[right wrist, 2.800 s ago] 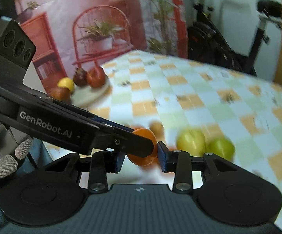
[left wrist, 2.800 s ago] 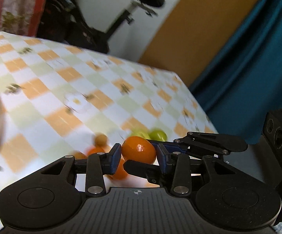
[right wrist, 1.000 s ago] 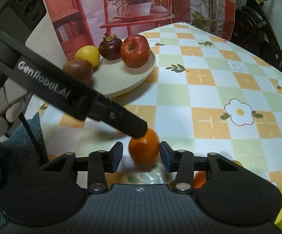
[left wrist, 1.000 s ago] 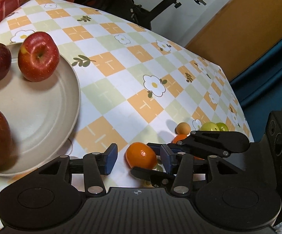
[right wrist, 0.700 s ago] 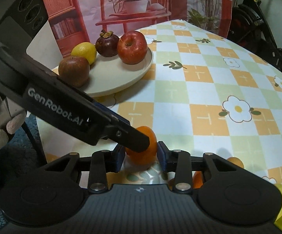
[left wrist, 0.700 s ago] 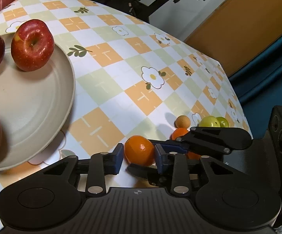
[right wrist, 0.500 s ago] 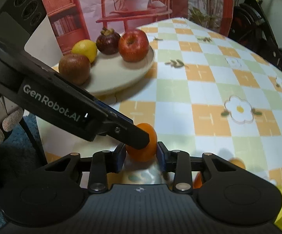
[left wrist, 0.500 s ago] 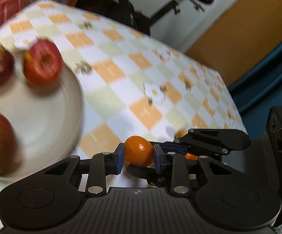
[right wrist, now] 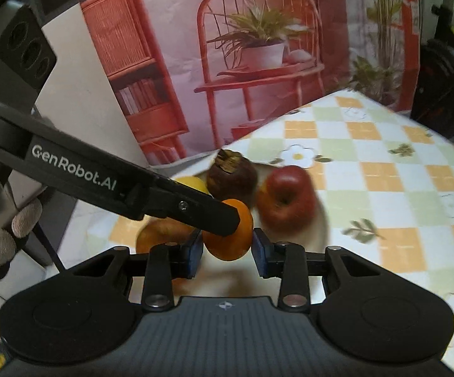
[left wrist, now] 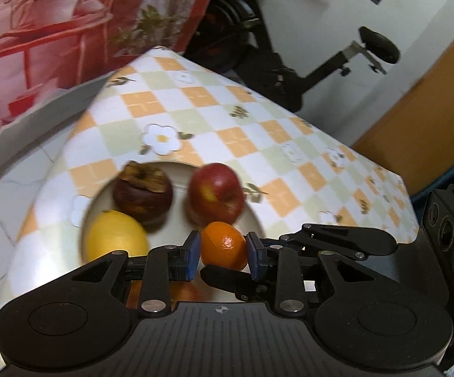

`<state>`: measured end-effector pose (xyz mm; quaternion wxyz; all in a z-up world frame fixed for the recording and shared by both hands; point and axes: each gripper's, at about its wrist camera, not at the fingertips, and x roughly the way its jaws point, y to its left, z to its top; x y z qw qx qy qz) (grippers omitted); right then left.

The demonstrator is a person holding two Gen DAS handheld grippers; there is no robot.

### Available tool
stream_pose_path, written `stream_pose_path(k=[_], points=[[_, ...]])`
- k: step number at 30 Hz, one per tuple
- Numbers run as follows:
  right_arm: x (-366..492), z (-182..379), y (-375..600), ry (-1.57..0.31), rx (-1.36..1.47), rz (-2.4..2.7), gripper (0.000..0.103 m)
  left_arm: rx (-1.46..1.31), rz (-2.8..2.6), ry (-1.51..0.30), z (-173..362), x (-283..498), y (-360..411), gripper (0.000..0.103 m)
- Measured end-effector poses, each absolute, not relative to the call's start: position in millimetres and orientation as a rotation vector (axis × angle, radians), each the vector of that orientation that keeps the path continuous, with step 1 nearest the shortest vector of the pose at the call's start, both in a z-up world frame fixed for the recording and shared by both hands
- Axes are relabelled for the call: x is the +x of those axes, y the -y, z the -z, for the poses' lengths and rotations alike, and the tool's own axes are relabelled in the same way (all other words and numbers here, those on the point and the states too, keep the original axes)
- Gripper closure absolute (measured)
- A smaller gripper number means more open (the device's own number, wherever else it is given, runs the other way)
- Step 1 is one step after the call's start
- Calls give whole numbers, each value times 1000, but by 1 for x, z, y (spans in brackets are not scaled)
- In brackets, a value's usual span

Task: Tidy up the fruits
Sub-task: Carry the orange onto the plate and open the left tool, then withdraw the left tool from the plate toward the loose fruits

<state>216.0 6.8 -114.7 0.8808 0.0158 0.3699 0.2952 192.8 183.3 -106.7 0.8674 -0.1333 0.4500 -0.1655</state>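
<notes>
Both grippers hold one orange tangerine (left wrist: 224, 245) from two sides, just above the beige plate (left wrist: 253, 216). My left gripper (left wrist: 224, 256) is shut on it. My right gripper (right wrist: 227, 248) is shut on the same tangerine (right wrist: 231, 238), with the left gripper's finger crossing in front. On the plate lie a red apple (left wrist: 216, 193), a dark mangosteen (left wrist: 143, 190), a yellow lemon (left wrist: 115, 240) and a brownish fruit (right wrist: 161, 234) under the left finger.
The plate sits near the corner of a table (left wrist: 227, 119) with a checked orange, green and white cloth. Beyond the edge are a floor, a red-patterned backdrop (right wrist: 242, 47) and an exercise bike (left wrist: 289, 62).
Both grippers closed on the tangerine, lifted it from the table near the other small fruits and carried it left over the plate.
</notes>
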Motion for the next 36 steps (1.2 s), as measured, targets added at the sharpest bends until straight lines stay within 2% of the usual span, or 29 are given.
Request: stream_pose_path(k=[23, 36], points=[[243, 140, -33, -838, 113, -547, 64, -151, 270, -902, 112, 197, -186, 68], [191, 107, 15, -697, 102, -538, 63, -99, 298, -787, 85, 168, -159, 64]])
